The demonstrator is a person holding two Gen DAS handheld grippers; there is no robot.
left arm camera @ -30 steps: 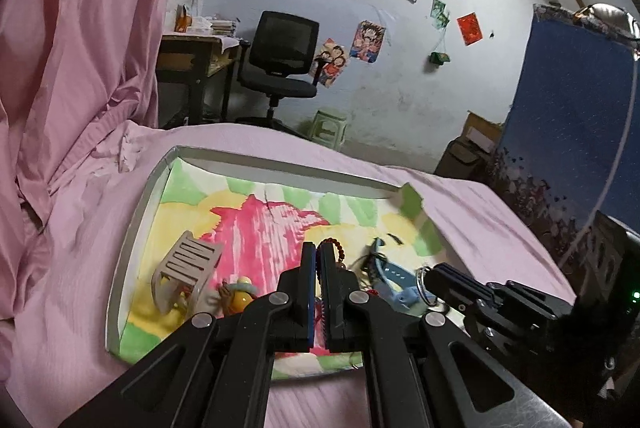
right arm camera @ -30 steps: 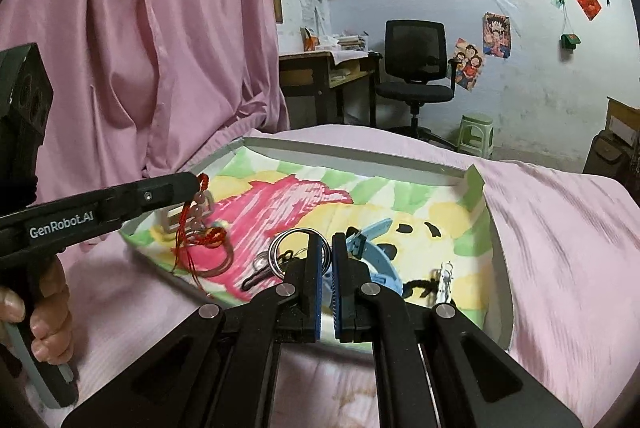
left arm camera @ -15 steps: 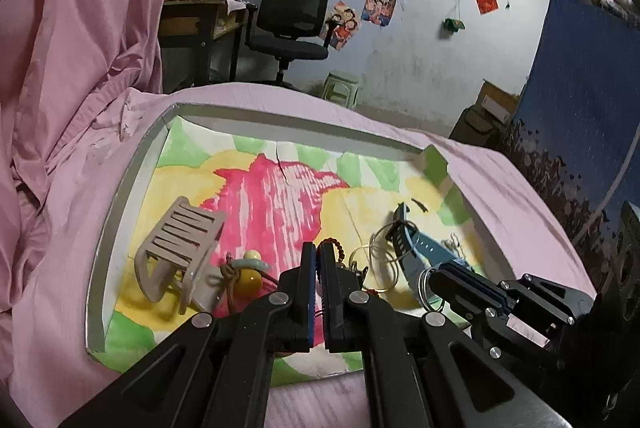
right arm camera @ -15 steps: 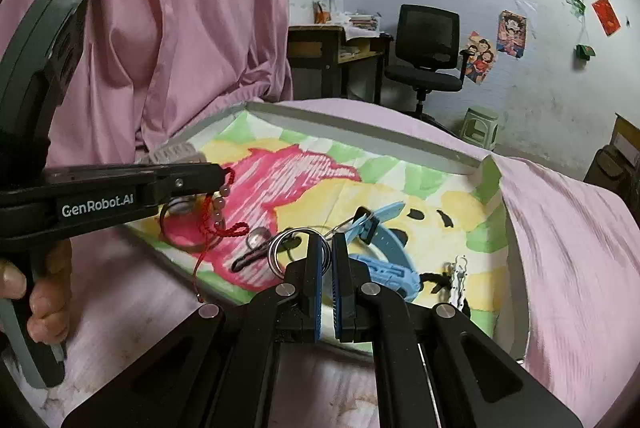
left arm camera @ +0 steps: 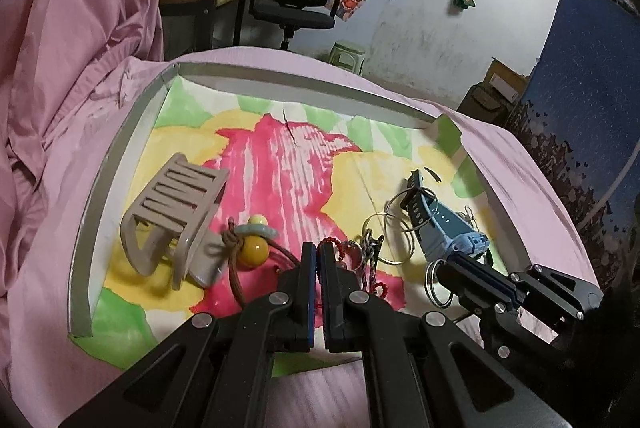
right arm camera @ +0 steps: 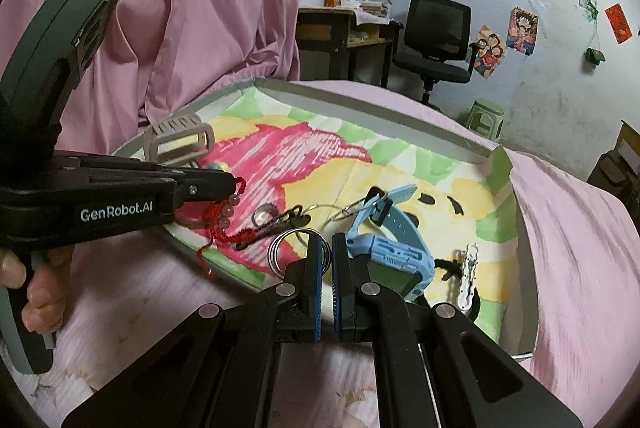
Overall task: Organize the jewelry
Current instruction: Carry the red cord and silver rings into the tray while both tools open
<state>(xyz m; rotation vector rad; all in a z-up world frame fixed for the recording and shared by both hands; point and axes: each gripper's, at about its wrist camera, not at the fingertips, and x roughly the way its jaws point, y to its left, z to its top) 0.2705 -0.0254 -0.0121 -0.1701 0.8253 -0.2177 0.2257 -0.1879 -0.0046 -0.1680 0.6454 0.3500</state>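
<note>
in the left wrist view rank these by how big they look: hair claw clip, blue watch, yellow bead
1. Hair claw clip, the largest by a clear margin.
2. Blue watch, strap and body together; partly hidden by the right gripper, so its full extent is unsure.
3. Yellow bead, plainly the smallest.

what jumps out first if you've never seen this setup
The bright pink, yellow and green tray on the pink bedspread grabs the eye, with a beige hair claw at its left and a blue watch to the right. The left tongs are shut on a red beaded bracelet that dangles over the tray's near edge. The right tongs are shut on a key ring beside the watch.
</note>
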